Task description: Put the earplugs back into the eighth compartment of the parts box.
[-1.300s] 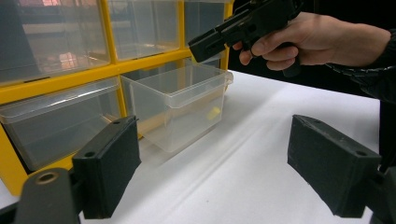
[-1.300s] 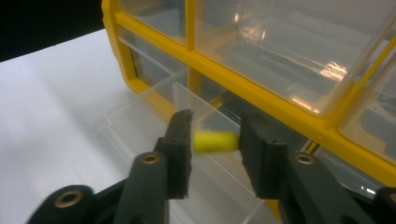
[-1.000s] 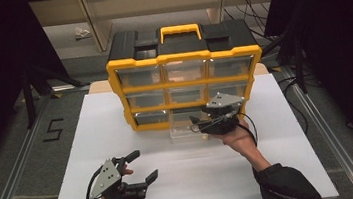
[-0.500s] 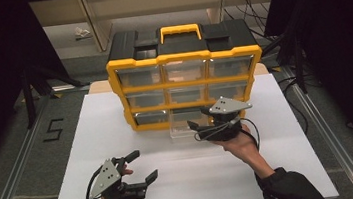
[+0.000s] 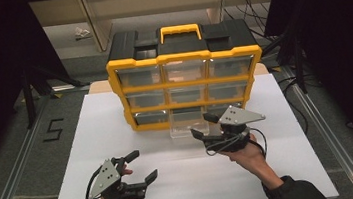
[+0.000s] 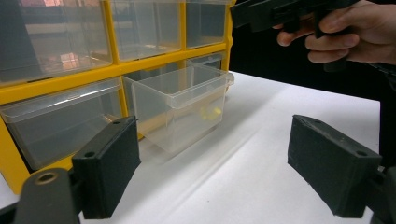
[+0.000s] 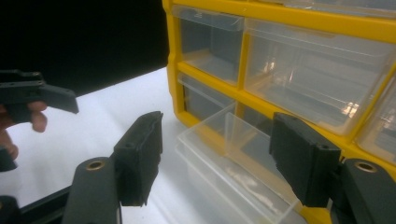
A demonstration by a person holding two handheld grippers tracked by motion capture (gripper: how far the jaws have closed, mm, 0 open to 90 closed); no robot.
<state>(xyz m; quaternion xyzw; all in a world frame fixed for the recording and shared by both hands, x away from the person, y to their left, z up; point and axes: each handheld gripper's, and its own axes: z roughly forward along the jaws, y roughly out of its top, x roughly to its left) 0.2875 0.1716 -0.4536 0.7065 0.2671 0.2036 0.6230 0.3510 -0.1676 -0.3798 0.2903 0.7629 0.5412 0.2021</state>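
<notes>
White board (image 5: 118, 136) covers the table in the high view, ringed by dark curtains; at centre stands a yellow organizer (image 5: 185, 73), its clear drawer (image 5: 186, 123) pulled out of the bottom row. Just right of the drawer, the right gripper (image 5: 203, 125) has just been opening, nothing between its jaws. At lower left the left gripper (image 5: 142, 167) rests released and empty. The left gripper view puts the drawer (image 6: 182, 105) at centre, a small yellow bit inside. The right gripper view shows the drawer (image 7: 229, 154) low between spread jaws, untouched.
</notes>
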